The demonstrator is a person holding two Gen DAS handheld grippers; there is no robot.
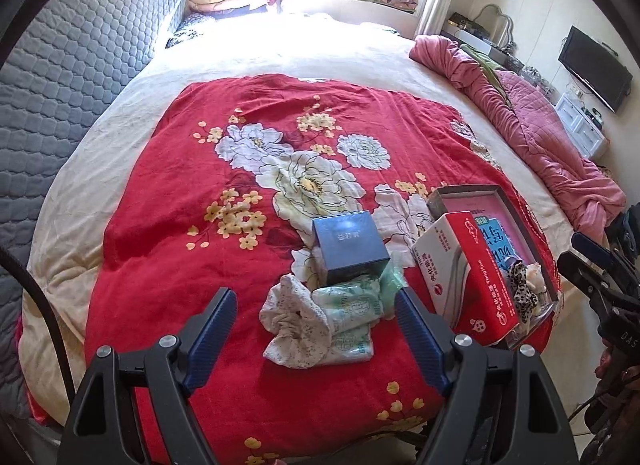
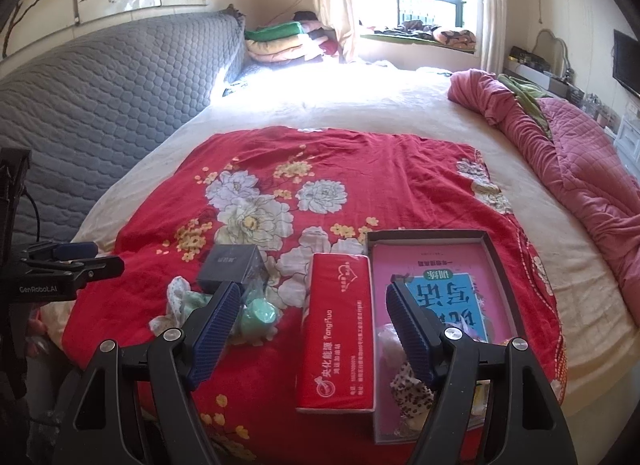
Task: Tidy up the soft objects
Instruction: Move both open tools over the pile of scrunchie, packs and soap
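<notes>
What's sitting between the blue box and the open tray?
The red tissue box lies between the blue box and the open tray, clearest in the right wrist view.

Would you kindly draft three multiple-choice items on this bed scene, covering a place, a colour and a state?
1. Where does the leopard-print scrunchie lie?
A. in the open tray box
B. on the grey cover
C. on the windowsill

2. What colour is the tissue pack?
A. green
B. red
C. black

3. How is the left gripper?
A. shut on the blue box
B. open, holding nothing
C. shut on a cloth

Answers: 1 A, it sits inside the tray; 2 B, its wrapper is red; 3 B, its jaws stand apart above the white scrunchie.
</notes>
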